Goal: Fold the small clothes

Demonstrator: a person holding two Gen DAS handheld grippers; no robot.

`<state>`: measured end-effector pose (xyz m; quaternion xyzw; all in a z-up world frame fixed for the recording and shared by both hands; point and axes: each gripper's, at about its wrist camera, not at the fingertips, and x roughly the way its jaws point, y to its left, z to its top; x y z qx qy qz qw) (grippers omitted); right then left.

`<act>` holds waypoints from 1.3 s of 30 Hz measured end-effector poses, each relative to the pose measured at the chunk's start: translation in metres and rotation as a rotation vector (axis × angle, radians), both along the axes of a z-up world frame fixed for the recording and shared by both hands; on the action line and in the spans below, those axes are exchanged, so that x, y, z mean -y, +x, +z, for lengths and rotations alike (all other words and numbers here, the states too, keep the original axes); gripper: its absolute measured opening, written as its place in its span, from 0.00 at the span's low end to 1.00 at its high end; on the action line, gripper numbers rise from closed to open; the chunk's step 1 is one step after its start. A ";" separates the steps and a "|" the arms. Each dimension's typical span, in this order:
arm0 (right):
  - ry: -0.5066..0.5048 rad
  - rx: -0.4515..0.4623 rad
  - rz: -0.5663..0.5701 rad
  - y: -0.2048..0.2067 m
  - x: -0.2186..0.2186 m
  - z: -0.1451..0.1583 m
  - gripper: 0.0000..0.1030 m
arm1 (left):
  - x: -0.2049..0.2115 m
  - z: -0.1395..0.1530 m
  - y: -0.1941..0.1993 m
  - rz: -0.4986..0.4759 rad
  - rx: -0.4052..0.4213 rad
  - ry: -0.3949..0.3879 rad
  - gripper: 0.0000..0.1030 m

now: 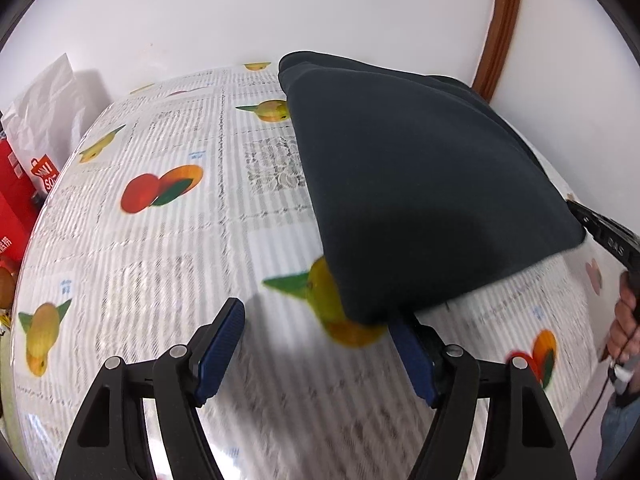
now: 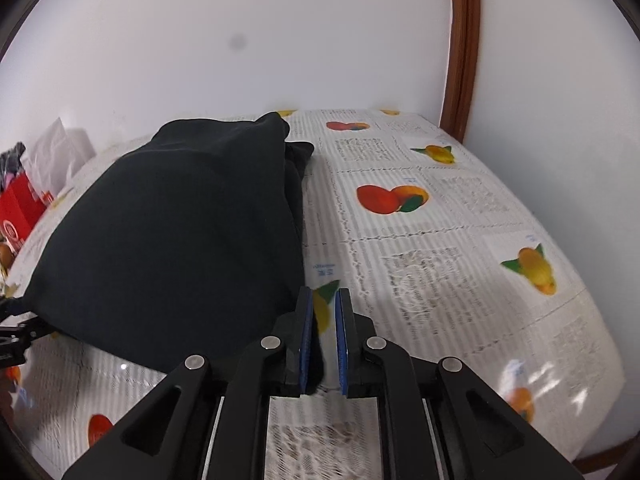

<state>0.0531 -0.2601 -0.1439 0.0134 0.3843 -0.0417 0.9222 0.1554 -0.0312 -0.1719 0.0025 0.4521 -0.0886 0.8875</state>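
The dark garment (image 2: 172,236) lies on the fruit-print tablecloth (image 2: 440,240), its near edge lifted. The right gripper (image 2: 322,336) stands nearly closed, a thin strip of dark cloth against its left pad, so its hold looks slight. The left gripper (image 1: 316,356) stands open; the garment's corner drapes over its right finger (image 1: 412,356) without being pinched. The likely risk is that this corner slides off as the edge travels, leaving a skewed fold, or that the right gripper's thin bite slips out under the cloth's weight
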 end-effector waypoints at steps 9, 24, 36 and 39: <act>0.053 0.087 0.022 -0.013 0.006 0.029 0.16 | -0.010 0.041 -0.028 -0.046 0.104 -0.094 0.69; 0.029 0.001 0.035 0.005 0.013 0.021 0.36 | 0.004 -0.001 0.026 -0.041 -0.002 -0.036 0.72; 0.171 -0.022 0.106 0.065 -0.011 0.014 0.37 | 0.000 0.020 0.054 -0.077 0.026 -0.116 0.71; 0.180 -0.047 0.096 0.083 -0.015 0.001 0.25 | -0.005 0.012 0.062 -0.084 0.000 -0.208 0.64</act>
